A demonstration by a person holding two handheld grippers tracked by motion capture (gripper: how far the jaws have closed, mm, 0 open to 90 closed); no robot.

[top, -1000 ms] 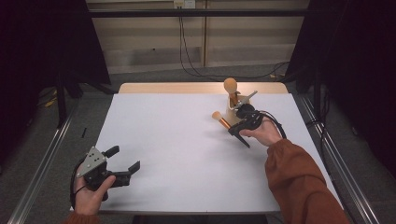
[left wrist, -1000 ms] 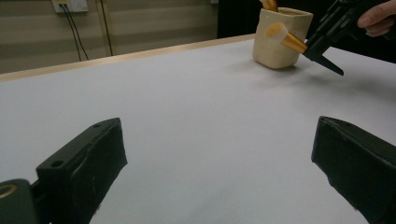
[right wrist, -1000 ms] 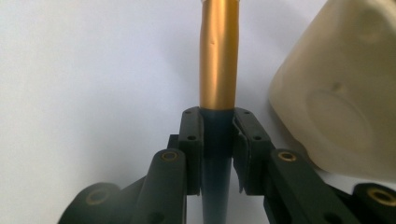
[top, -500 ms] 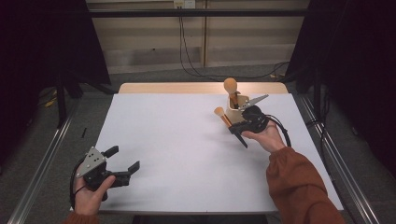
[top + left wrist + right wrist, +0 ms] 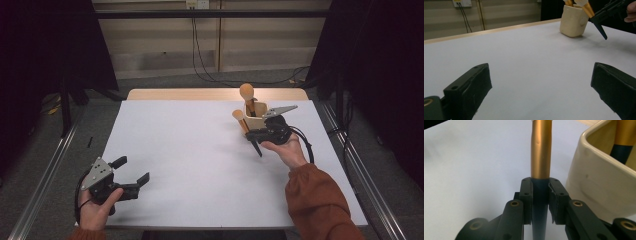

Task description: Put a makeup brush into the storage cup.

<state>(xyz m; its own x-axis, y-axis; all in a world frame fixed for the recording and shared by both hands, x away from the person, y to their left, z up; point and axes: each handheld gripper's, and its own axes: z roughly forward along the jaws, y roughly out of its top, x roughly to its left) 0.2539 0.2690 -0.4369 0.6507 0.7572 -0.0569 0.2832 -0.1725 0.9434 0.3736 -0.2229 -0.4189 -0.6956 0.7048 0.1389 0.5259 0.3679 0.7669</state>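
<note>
White tabletop (image 5: 200, 150), pale wooden strip along its far edge, dark curtains either side, cables down the back wall.

Item one: cream holder (image 5: 256, 121), far right of the table, one brush (image 5: 247, 95) standing in it.

Item two: makeup brush (image 5: 540, 155), dark tapered handle, gold collar, rounded tan head. It hangs in the air just beside the holder's near wall, outside it. Long axis tilted: head up and toward the left of the table, pointed handle tip down toward my side.

Item three: my right claw (image 5: 260, 134), pinched on the dark handle just below the gold collar.

Item four: my left claw (image 5: 131, 174), spread wide, holding nothing, near the front left corner.

Risks, as I judge them: the handle is smooth and tapers, so it could slide or swivel between the pads; swinging the tip toward the opening could knock the holder's rim and tip it.
</note>
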